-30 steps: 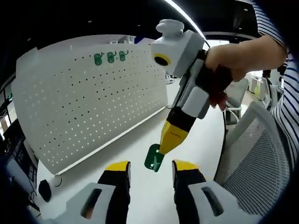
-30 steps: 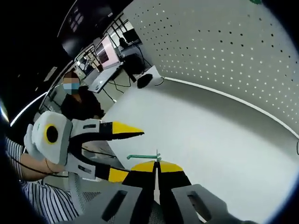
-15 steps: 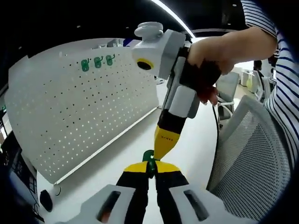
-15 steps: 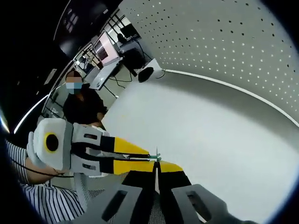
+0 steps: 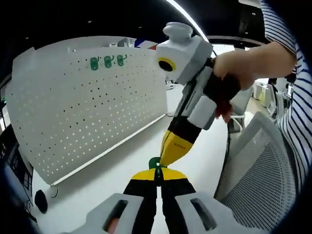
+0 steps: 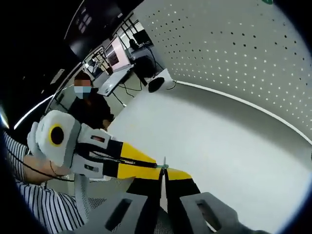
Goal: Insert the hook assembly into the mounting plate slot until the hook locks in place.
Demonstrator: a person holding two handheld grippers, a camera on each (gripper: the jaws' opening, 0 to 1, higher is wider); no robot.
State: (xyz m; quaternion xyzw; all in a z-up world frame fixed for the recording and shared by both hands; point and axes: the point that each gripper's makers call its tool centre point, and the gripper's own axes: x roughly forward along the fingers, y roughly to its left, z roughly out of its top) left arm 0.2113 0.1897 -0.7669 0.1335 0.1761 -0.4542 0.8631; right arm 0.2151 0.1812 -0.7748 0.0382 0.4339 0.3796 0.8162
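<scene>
In the left gripper view, the left gripper [image 5: 157, 176] has its fingers closed on the small green hook [image 5: 154, 163]. The right gripper [image 5: 171, 152] comes from above, and its closed yellow fingers meet the same hook. The hook is held in the air above the white counter [image 5: 122, 161]. Behind stands the white pegboard [image 5: 78, 107], upright, with three green hooks [image 5: 107, 61] near its top edge. In the right gripper view, both pairs of fingers meet at the hook [image 6: 163, 166].

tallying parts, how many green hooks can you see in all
4. Three hang in a row near the pegboard's top edge; one is pinched between both hand-held grippers, left and right. Others may be hidden.
</scene>
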